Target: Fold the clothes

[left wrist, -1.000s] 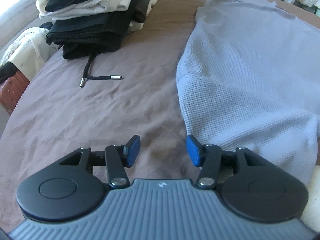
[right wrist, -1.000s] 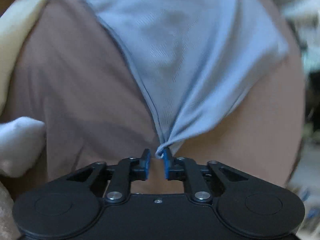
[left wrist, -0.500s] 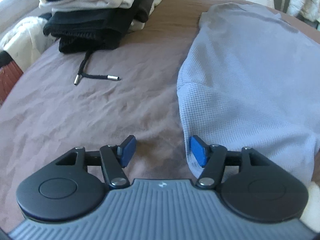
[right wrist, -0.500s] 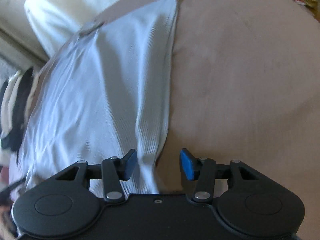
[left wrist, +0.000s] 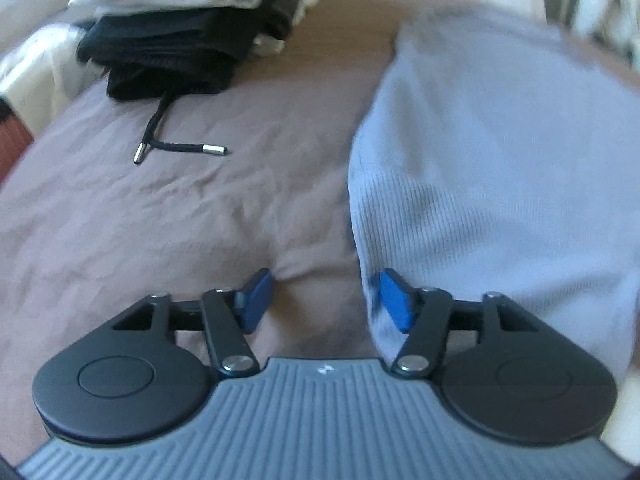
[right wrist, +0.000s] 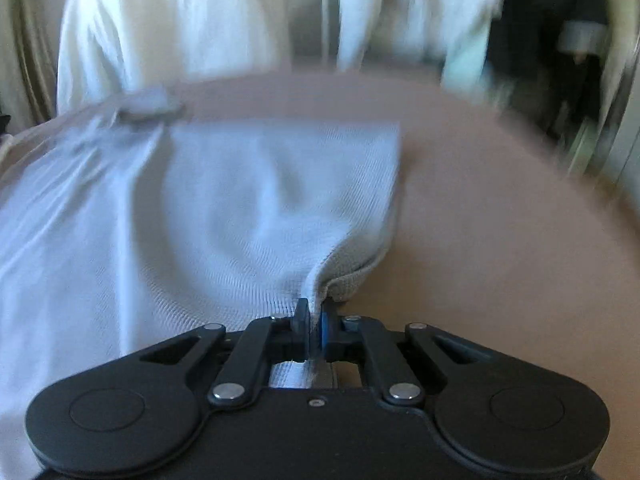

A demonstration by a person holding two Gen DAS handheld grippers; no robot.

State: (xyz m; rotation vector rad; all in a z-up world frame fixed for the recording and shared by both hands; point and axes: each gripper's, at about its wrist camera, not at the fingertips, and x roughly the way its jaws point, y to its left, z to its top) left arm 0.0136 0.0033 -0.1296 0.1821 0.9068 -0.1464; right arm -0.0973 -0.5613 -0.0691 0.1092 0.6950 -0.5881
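A light blue waffle-knit shirt [left wrist: 500, 168] lies spread on the brown bed cover [left wrist: 160, 220]. My left gripper [left wrist: 324, 300] is open, low over the cover at the shirt's near left edge; its right finger rests on the fabric edge. In the right wrist view the same shirt [right wrist: 200, 208] lies flat, and my right gripper [right wrist: 314, 320] is shut on its near right edge, which bunches up into the jaws. Both views are motion-blurred.
A stack of folded black and cream clothes [left wrist: 188, 28] sits at the far left, with a black drawstring [left wrist: 168, 140] trailing onto the cover. White garments [right wrist: 200, 20] hang beyond the bed's far edge. Dark clutter [right wrist: 560, 40] stands at the far right.
My right gripper, open half a second ago, has shut on the shirt's edge after swinging round to face the far side. My left gripper edged forward toward the shirt and stays open.
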